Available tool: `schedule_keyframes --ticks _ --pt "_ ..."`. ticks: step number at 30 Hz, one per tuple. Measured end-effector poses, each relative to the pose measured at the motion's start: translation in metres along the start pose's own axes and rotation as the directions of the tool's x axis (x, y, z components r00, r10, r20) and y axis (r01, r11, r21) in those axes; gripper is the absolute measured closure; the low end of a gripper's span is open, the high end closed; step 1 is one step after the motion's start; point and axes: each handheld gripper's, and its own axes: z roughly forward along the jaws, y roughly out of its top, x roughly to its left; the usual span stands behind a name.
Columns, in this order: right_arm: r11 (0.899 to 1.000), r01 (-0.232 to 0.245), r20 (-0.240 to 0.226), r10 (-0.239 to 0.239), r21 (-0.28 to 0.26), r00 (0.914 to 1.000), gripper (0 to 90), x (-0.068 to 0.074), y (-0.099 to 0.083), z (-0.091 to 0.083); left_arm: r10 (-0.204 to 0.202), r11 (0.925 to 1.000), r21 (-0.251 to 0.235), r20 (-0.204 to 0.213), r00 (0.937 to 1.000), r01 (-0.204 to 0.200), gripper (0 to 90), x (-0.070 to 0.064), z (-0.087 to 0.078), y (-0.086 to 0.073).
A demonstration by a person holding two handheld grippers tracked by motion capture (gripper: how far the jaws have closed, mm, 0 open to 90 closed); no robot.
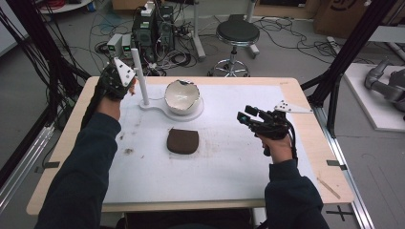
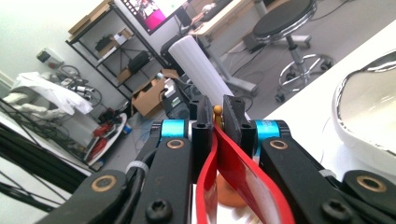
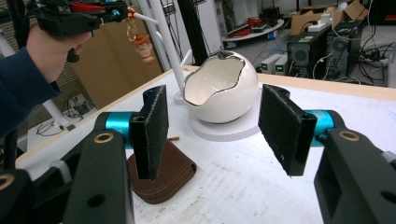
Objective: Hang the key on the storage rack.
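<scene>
Left gripper [image 1: 125, 75] raised at the tabletop's 10 o'clock corner, just beside the upright white cylindrical post [image 1: 140, 76] of the white stand. In the left gripper view its jaws are nearly closed, pinching a red strap [image 2: 219, 163]; a small amber bead tip [image 2: 217, 111] peeks out between the jaw ends, and an orange shape sits blurred below. From the right gripper view, the strap carries a gold ring and a small orange-and-white figurine charm [image 3: 145, 49] dangling free in the air, close to a thin white peg [image 3: 150, 19] that sticks out sideways from the post. Whether the ring is already over the peg: cannot tell; it looks just short of it.

Right gripper [image 1: 249, 117] held low at 3 o'clock, jaws wide apart, nothing between them, pointed toward the centre.

White glossy ceramic bowl shaped like a cracked eggshell [image 1: 182, 97] sits on the round white base [image 1: 196, 113] of the stand at 12 o'clock. Brown leather zip pouch [image 1: 183, 140] lies flat at the centre of the white mat [image 1: 229, 162], closed, well apart from both grippers.

Judgement on progress: the keychain is picked up and carried to the post, so the grasp and lift are done. Remaining: seat the ring on the peg, then let go. The right gripper has no part in the work at present.
</scene>
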Motion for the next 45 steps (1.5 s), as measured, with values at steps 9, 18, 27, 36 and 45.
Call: schedule_keyframes --ticks 9,18,27,36,45 --pt "1.000 0.005 -0.003 -0.005 0.005 1.0000 43.3 0.000 0.000 0.001 -0.142 0.9898 0.000 0.075 0.9870 0.143 81.8 0.018 0.002 0.004" --pt "1.000 -0.003 -0.005 0.004 0.007 1.0000 43.3 -0.001 0.000 0.001 -0.100 0.9950 0.011 0.060 0.9932 0.099 81.7 0.012 0.008 0.014" --pt "1.000 -0.003 -0.009 0.003 0.004 1.0000 43.3 -0.001 0.000 0.000 -0.111 0.9938 0.005 0.022 0.9936 0.111 81.7 0.015 0.012 0.022" --pt "1.000 -0.002 -0.010 0.002 0.003 0.9999 43.3 -0.001 0.000 0.000 -0.107 0.9943 -0.004 0.021 0.9941 0.107 81.7 0.015 0.016 0.035" --pt "1.000 -0.004 -0.013 0.004 0.003 0.9999 43.3 -0.001 0.000 0.000 -0.092 0.9956 0.018 0.016 0.9957 0.092 81.6 0.010 0.021 0.034"
